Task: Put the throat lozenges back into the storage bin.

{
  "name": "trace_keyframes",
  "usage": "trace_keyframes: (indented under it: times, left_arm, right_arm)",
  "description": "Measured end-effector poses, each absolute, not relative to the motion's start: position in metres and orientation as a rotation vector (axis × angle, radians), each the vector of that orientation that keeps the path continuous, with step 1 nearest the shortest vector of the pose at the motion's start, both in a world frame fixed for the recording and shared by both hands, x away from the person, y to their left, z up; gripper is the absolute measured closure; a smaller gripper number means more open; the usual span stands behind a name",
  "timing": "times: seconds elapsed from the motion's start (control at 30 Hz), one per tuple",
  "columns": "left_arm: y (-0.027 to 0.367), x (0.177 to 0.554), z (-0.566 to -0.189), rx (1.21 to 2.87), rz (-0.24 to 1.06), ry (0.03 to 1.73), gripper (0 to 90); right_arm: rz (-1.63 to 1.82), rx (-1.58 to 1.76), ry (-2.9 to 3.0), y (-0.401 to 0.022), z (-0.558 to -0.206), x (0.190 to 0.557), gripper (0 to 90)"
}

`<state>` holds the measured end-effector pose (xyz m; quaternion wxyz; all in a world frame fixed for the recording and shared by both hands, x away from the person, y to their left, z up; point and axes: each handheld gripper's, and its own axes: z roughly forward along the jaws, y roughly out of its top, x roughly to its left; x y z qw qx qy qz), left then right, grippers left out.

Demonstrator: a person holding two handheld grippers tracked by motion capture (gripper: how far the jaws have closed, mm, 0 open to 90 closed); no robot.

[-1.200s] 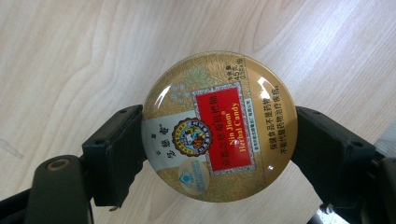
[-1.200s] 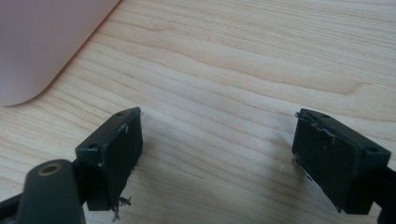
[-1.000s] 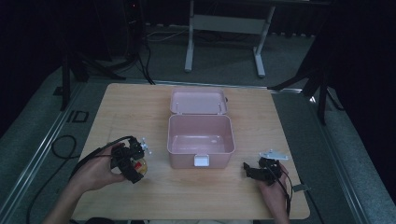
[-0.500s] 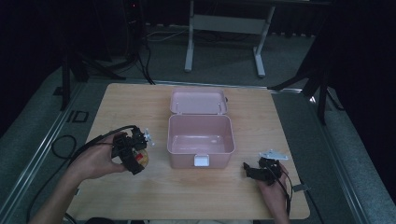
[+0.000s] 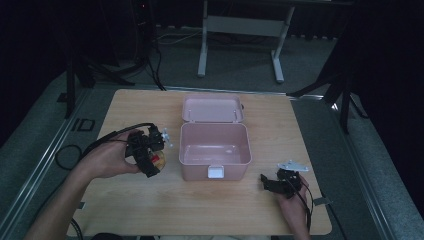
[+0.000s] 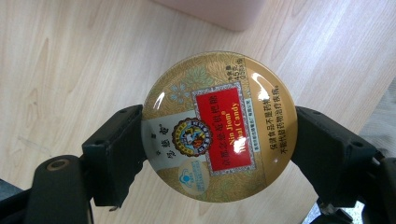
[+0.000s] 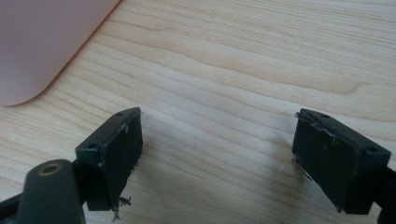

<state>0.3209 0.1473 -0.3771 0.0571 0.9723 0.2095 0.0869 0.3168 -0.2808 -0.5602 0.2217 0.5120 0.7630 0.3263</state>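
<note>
Left gripper: jaws clamped on the rim of a round gold candy tin, at centre of the left gripper view, above the wooden table.
Candy tin in high view: left of centre, just left of the open pink box.
Right gripper: jaws wide apart, nothing between them, low over the table, pink box corner at upper left of its view.
</note>
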Motion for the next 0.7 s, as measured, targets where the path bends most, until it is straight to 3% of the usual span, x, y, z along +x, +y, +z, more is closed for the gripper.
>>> trace_keyframes:
  times: [0.7]
  left_arm:
    - [0.128, 0.339, -0.351, 2.95, 0.272, 0.548, 20.9]
  right_arm:
    - [0.902, 1.415, 2.108, -0.281, -0.56, 0.317, 15.9]
